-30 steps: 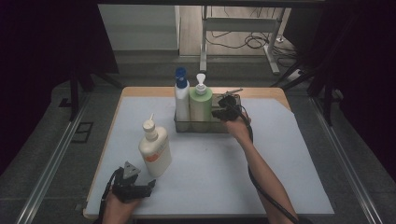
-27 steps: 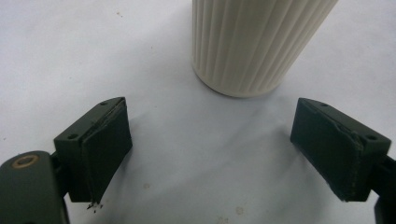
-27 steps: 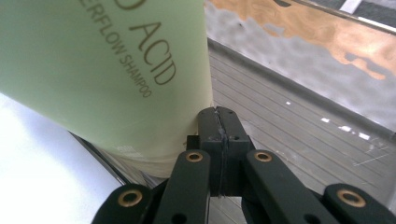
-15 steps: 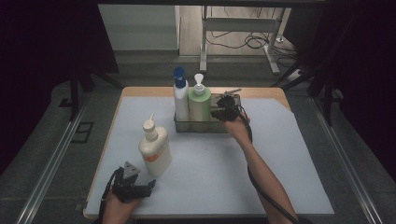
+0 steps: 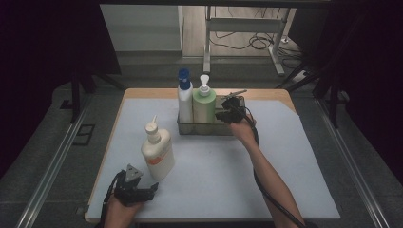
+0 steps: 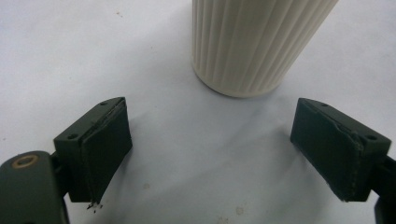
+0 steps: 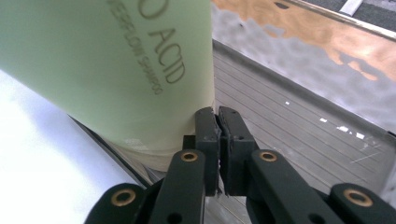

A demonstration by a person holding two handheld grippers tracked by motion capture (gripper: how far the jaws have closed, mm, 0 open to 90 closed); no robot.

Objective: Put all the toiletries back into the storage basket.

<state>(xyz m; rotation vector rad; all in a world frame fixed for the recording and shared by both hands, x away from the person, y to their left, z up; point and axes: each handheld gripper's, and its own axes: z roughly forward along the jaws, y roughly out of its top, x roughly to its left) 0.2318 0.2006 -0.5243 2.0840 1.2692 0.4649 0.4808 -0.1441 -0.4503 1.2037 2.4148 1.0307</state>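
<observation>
While the right gripper (image 5: 227, 114) sat in the metal tray (image 5: 237, 132), its jaws were pressed together on nothing, beside the base of the green shampoo bottle (image 7: 107, 65). Within the tray the green bottle (image 5: 204, 105) stood upright in the middle, a white bottle with a blue cap (image 5: 185, 99) touching its left side, and the tray's right end lay bare, where the closed gripper rested.

Well in front of the tray and to its left stood the cream pump bottle (image 5: 157, 151), upright on the white mat (image 5: 285, 161), long axis vertical. The left gripper (image 5: 135, 189) lay just in front of that bottle, jaws spread wide and holding nothing; in the left gripper view the ribbed cream bottle (image 6: 252, 42) stood ahead of the open jaws, slightly right of centre and clear of both pads. Judged from this, the left hand was the nearer one, and a short forward push would bring the jaws around the bottle's lower body.
</observation>
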